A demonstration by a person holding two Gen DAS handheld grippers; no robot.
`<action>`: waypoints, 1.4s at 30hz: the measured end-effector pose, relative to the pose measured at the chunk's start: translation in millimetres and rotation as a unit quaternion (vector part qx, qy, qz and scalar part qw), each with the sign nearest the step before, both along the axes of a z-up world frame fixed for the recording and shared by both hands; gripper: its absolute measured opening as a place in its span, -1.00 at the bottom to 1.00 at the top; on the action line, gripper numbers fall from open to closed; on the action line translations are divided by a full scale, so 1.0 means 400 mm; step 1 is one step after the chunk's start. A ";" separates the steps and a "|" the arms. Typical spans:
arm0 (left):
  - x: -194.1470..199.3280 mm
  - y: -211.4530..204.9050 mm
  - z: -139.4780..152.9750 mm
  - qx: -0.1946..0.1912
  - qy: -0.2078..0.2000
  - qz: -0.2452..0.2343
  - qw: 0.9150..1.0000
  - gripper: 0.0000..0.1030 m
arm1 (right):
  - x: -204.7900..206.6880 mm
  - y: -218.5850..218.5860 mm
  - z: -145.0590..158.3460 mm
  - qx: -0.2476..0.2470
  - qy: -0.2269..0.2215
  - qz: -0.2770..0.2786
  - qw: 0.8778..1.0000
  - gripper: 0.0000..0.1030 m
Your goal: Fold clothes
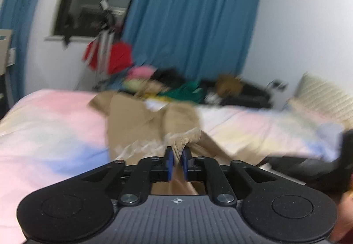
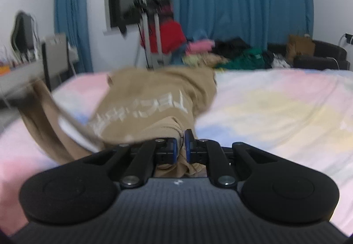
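A tan sweatshirt [image 1: 134,124] with white lettering lies stretched across the pastel bed. My left gripper [image 1: 178,153] is shut on a ribbed edge of it, cloth bunched between the blue pads. In the right wrist view the same tan sweatshirt [image 2: 154,98] shows its white print, and my right gripper [image 2: 181,137] is shut on another ribbed edge. A tan sleeve [image 2: 42,116] hangs off to the left. Both views are blurred by motion.
The bed cover [image 2: 275,111] is pink, yellow and blue. A heap of mixed clothes [image 2: 231,54] sits beyond the far edge, with a red garment on a rack [image 2: 167,36]. Blue curtains [image 1: 194,18] flank a dark window. A dark chair [image 2: 326,56] stands at the right.
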State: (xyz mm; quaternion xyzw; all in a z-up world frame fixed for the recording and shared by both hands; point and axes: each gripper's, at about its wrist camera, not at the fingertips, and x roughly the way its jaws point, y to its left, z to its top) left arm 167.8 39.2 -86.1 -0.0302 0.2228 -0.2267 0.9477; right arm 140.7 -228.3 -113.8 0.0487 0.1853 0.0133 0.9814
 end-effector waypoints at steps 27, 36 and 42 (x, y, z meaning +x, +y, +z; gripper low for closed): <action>-0.094 -0.041 -0.083 0.068 0.101 0.201 0.972 0.66 | -0.068 -0.009 0.052 0.069 -0.077 -0.012 0.995 -0.73; -0.122 0.000 -0.018 0.105 0.051 0.283 0.952 0.62 | 0.016 0.008 -0.043 -0.041 0.060 -0.072 0.995 0.33; -0.170 -0.047 0.033 0.118 -0.036 0.261 0.957 0.63 | 0.043 -0.013 -0.092 -0.025 0.128 -0.079 0.988 0.35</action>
